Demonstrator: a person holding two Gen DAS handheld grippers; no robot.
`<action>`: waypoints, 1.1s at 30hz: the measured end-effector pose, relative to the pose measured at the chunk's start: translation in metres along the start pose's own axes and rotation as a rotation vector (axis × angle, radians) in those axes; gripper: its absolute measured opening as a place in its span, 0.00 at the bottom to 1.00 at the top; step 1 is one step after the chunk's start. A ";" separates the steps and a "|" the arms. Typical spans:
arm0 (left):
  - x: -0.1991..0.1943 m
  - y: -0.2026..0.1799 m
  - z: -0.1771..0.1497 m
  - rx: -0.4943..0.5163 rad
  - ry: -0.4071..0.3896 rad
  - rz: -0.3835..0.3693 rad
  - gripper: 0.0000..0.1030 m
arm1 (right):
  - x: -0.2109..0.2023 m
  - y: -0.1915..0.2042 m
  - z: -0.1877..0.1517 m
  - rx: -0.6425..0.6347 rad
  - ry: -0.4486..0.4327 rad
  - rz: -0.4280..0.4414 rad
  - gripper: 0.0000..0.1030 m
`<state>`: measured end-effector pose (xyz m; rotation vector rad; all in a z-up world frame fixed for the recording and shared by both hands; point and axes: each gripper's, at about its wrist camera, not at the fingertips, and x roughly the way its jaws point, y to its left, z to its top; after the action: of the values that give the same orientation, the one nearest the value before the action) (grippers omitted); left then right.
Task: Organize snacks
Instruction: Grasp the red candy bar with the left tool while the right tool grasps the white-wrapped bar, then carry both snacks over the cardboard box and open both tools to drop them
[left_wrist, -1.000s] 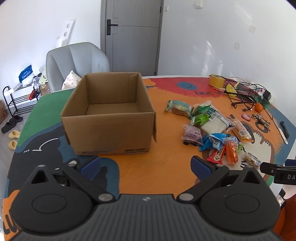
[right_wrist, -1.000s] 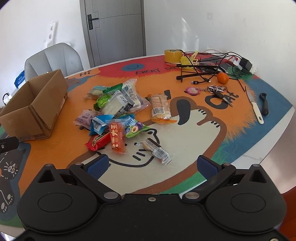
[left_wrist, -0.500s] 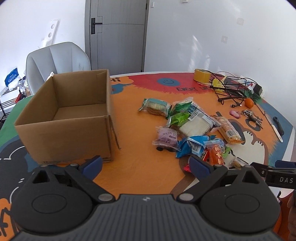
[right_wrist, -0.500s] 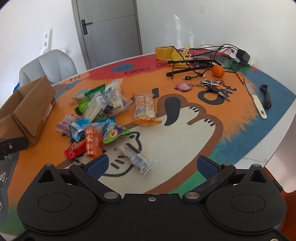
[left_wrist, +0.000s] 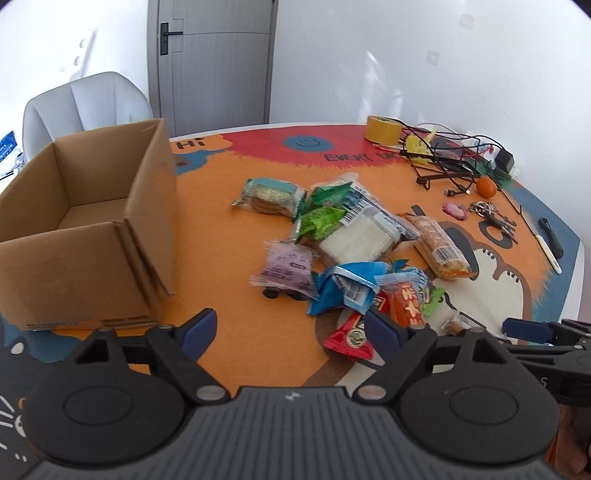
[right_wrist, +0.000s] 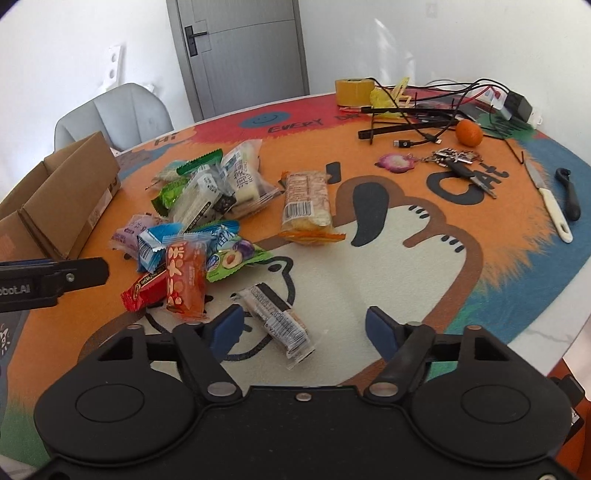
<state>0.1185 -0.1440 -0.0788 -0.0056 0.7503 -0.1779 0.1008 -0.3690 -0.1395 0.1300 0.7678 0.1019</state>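
Observation:
An open, empty cardboard box (left_wrist: 85, 236) stands on the table's left; it also shows in the right wrist view (right_wrist: 62, 199). A pile of several snack packets (left_wrist: 351, 251) lies right of it, among them a purple packet (left_wrist: 286, 267), a red packet (left_wrist: 351, 334) and an orange-wrapped biscuit pack (right_wrist: 304, 203). A small clear-wrapped bar (right_wrist: 277, 321) lies just in front of my right gripper (right_wrist: 304, 326), which is open and empty. My left gripper (left_wrist: 295, 330) is open and empty, low over the table between the box and the pile.
At the far right lie a yellow tape roll (left_wrist: 382, 129), tangled black cables (right_wrist: 417, 114), an orange fruit (right_wrist: 468, 133), keys (right_wrist: 458, 160), a white-handled knife (right_wrist: 550, 203) and a black peeler (right_wrist: 570, 192). A grey chair (left_wrist: 85, 107) stands behind the box.
Both grippers have moved forward and lower toward the snack pile. The left view has swung right, so the box now sits further left. Both jaws have narrowed but stay open.

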 end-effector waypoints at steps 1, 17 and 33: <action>0.002 -0.003 0.000 0.006 0.003 -0.005 0.81 | 0.000 0.000 0.000 -0.007 -0.003 -0.001 0.61; 0.033 -0.036 -0.006 0.061 0.051 -0.039 0.57 | -0.004 -0.008 -0.003 0.083 -0.041 0.045 0.20; 0.018 -0.041 -0.016 0.083 0.000 -0.026 0.19 | -0.012 -0.007 -0.005 0.115 -0.077 0.063 0.20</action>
<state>0.1147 -0.1862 -0.0999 0.0638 0.7427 -0.2334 0.0890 -0.3777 -0.1356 0.2661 0.6927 0.1121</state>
